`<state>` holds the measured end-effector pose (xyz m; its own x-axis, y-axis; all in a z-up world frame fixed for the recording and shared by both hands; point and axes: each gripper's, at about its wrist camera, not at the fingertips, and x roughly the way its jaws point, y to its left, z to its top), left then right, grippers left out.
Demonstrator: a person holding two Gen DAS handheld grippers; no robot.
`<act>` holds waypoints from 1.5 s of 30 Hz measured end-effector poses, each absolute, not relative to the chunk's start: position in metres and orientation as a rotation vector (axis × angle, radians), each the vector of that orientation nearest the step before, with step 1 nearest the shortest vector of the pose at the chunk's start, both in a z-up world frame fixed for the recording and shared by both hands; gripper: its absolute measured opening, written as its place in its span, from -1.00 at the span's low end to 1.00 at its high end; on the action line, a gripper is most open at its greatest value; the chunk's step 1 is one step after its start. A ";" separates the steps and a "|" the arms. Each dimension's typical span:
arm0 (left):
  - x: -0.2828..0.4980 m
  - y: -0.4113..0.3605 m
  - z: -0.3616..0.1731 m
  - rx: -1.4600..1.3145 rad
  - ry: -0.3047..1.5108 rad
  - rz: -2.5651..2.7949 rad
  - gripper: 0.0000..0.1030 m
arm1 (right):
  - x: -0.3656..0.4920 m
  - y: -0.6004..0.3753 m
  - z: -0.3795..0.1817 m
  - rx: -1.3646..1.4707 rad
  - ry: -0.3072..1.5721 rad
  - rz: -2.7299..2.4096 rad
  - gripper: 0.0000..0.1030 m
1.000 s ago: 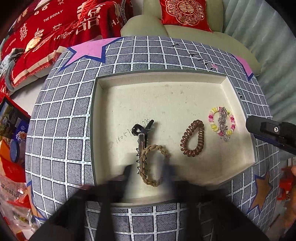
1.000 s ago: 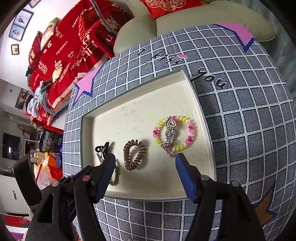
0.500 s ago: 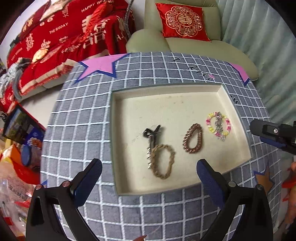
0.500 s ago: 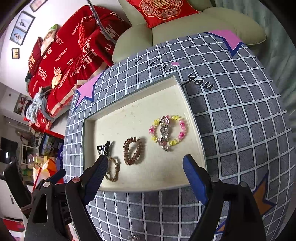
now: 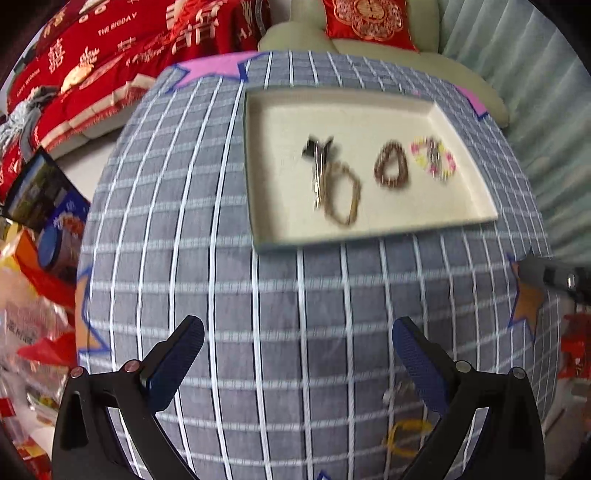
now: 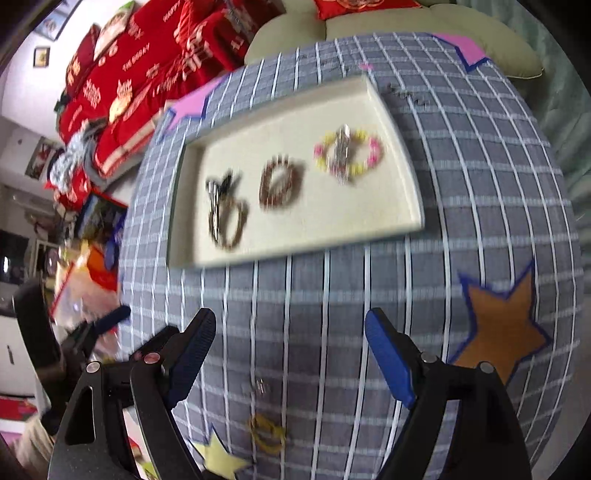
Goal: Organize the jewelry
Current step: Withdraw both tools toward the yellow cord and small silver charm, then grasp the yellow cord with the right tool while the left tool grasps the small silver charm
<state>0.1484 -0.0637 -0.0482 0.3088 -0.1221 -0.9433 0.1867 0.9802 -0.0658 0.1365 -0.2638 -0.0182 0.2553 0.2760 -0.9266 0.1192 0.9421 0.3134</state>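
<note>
A cream tray [image 5: 280, 229] [image 6: 391, 110] lies on the grey checked tablecloth. In it lie a black hair clip [image 5: 317, 162] [image 6: 216, 199], a braided tan band [image 5: 341, 195] [image 6: 232, 225], a brown coil hair tie [image 5: 391, 166] [image 6: 280, 181] and a yellow-pink bead bracelet [image 5: 434, 158] [image 6: 349, 155]. A yellow ring band [image 5: 404, 437] [image 6: 266, 432] and a small silver piece [image 5: 397, 391] [image 6: 258, 387] lie on the cloth near the front. My left gripper [image 5: 297, 354] is open and empty, short of the tray. My right gripper [image 6: 291, 350] is open and empty above the loose pieces.
The round table drops off on all sides. Red bedding [image 5: 110, 55] and a green sofa with a red cushion [image 5: 369, 18] lie beyond it. Boxes and bags [image 5: 37, 221] crowd the floor at the left. The right gripper's tip shows in the left wrist view [image 5: 550, 277].
Both grippers have pulled back from the tray toward the table's near edge. The left gripper has opened and left the braided band in the tray. The yellow band and silver piece came into view.
</note>
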 end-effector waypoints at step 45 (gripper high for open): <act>0.116 -0.120 -0.118 0.371 1.290 -0.480 1.00 | 0.017 -0.161 -0.123 0.002 1.411 -0.149 0.65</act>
<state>0.1158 -0.1199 -0.1177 0.2023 -0.1313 -0.9705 0.5348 0.8450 -0.0028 0.0167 -0.1611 -0.1230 0.1514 -0.1025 -0.9831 0.1051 0.9906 -0.0871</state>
